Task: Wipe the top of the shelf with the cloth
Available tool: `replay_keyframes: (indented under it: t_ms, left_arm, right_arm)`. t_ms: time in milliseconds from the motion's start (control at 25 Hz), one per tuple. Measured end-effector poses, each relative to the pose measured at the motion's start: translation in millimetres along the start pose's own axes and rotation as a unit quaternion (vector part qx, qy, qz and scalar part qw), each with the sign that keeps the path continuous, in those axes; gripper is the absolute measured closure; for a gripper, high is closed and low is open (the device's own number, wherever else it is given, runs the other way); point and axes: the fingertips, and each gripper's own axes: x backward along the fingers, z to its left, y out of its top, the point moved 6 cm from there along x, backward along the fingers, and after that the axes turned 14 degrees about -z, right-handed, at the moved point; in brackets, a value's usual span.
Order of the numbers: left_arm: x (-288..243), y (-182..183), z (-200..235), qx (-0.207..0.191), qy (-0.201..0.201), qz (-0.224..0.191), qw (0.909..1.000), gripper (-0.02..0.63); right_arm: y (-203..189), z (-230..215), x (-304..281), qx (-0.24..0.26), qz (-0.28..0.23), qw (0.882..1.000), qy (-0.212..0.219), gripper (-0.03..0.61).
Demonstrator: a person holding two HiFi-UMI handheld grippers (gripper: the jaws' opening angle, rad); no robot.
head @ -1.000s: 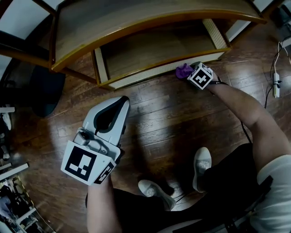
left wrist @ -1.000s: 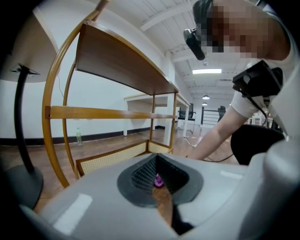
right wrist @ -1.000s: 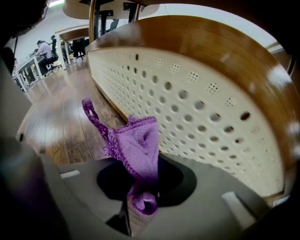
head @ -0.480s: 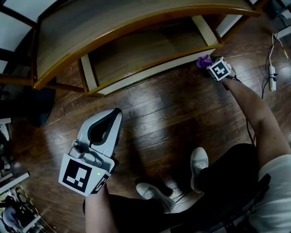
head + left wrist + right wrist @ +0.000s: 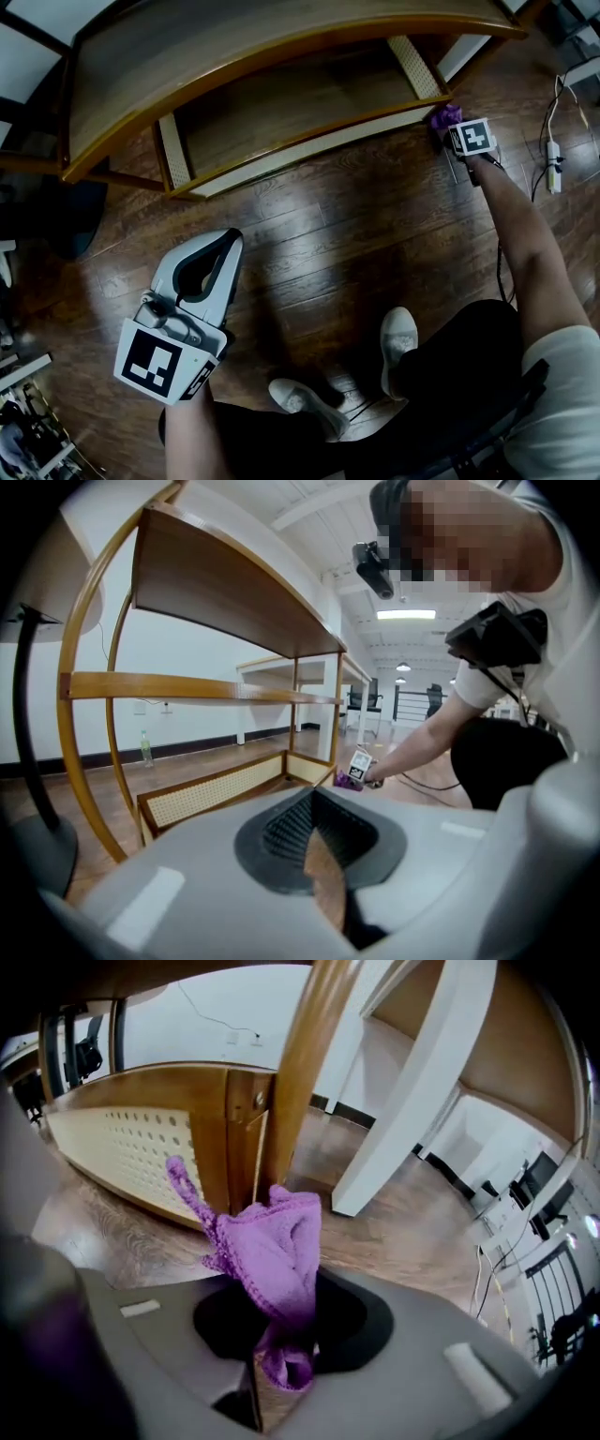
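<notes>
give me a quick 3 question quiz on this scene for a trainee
1. True or false: the left claw holds the cloth.
2. The right claw is: A) resting on the shelf top, B) low by the shelf's bottom corner, C) raised overhead.
3. Fill in: the cloth is coloured ____.
Key: 1 false; 2 B; 3 purple.

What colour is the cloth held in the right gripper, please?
Purple cloth, clearest in the right gripper view.
</notes>
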Motion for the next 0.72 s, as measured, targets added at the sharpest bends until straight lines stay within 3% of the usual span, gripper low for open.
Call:
replay_keyframes:
  t_ms: [440, 720]
  left_arm:
    - [4, 13, -4, -0.008, -0.002, -0.013, 0.9999, 0.595]
    - [6, 21, -14, -0.033, -0.012, 0.004, 0.9994, 0.595]
  right_arm:
    - [6, -3, 40, -0.052, -0.039, 0.998, -0.002, 0.480]
    - [10, 0, 132, -0.095, -0.060, 0.993, 0.029, 0.480]
